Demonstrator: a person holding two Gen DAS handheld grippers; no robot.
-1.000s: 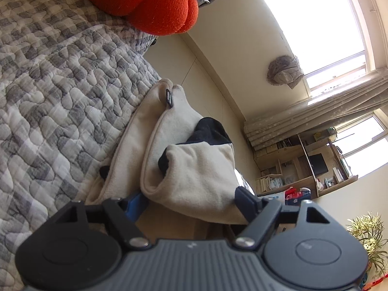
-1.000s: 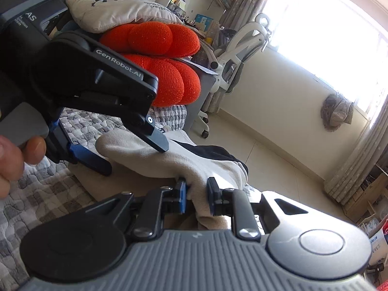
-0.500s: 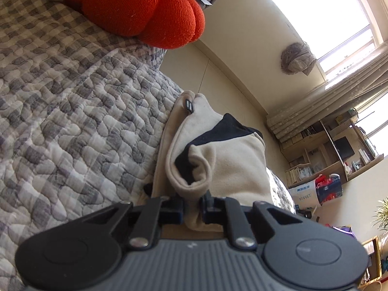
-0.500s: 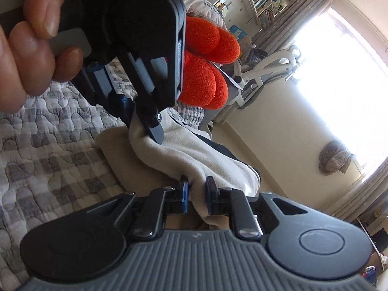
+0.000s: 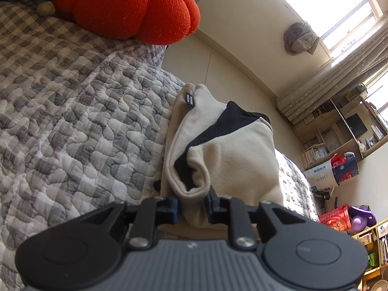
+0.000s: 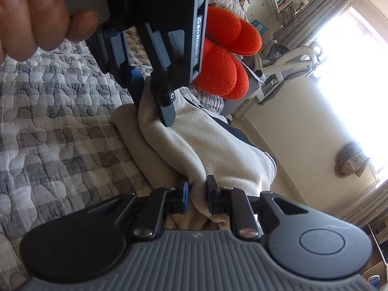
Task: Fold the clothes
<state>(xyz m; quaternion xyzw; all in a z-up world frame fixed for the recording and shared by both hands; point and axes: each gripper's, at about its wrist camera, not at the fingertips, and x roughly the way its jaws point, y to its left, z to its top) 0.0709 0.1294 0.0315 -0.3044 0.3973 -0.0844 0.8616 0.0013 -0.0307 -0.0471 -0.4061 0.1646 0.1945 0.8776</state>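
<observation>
A cream fleece garment (image 5: 232,155) with a black lining lies partly folded on the grey checked quilt (image 5: 72,111). My left gripper (image 5: 192,206) is shut on a rolled edge of the garment near its black inside. In the right wrist view the same cream garment (image 6: 213,150) runs from the left gripper (image 6: 157,106), held by a person's hand (image 6: 36,17), down to my right gripper (image 6: 197,198), which is shut on another edge of it. The fold hangs between the two grippers, lifted a little off the layer beneath.
A red knitted cushion (image 5: 131,7) sits at the head of the bed. The bed edge drops to a pale floor (image 5: 232,70) beyond the garment. A white desk chair (image 6: 286,65), bookshelves (image 5: 339,131) and curtains stand farther off.
My left gripper went from open around the garment's edge to shut on it. Both grippers then swung, carrying the fold across the bed; the right one stayed shut.
</observation>
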